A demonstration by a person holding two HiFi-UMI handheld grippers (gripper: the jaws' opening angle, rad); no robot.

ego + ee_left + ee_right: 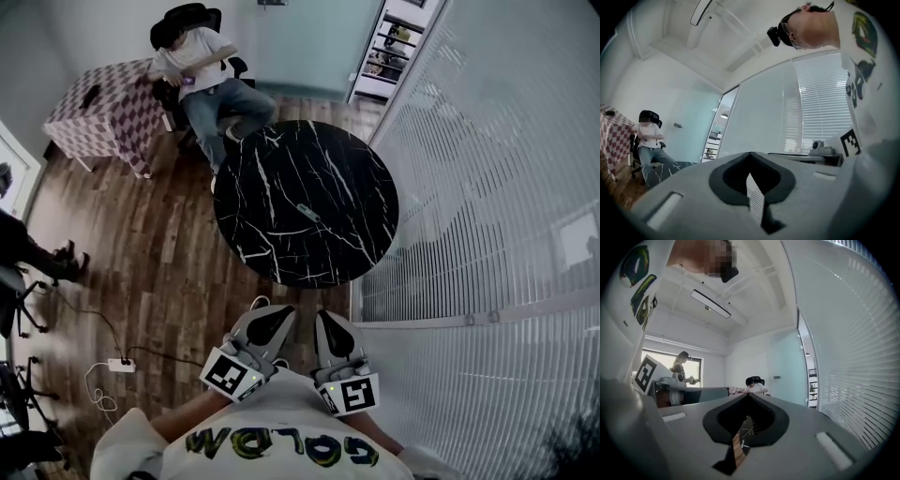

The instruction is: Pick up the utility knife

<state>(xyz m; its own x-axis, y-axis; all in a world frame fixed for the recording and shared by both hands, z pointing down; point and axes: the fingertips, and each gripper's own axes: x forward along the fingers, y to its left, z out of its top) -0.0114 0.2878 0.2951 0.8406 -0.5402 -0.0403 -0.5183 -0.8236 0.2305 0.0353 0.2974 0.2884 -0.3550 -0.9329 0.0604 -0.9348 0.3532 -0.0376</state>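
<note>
Two steps remain, reach and grasp. Head view: the knife [307,213] lies on the table [272,159] toward twelve o'clock, well apart from the left gripper [272,316] and right gripper [330,320] at six. Left gripper view: jaws pressed together, empty. Right gripper view: likewise closed on nothing.

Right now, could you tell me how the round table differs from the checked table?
The round table is black with white veins; the checked table is squarish under a patterned cloth. The round table stands by the blinds; the checked table stands farther left, beside the seated person. The round table bears the knife; the checked table bears a small dark thing. Both stand on the wood floor.
</note>
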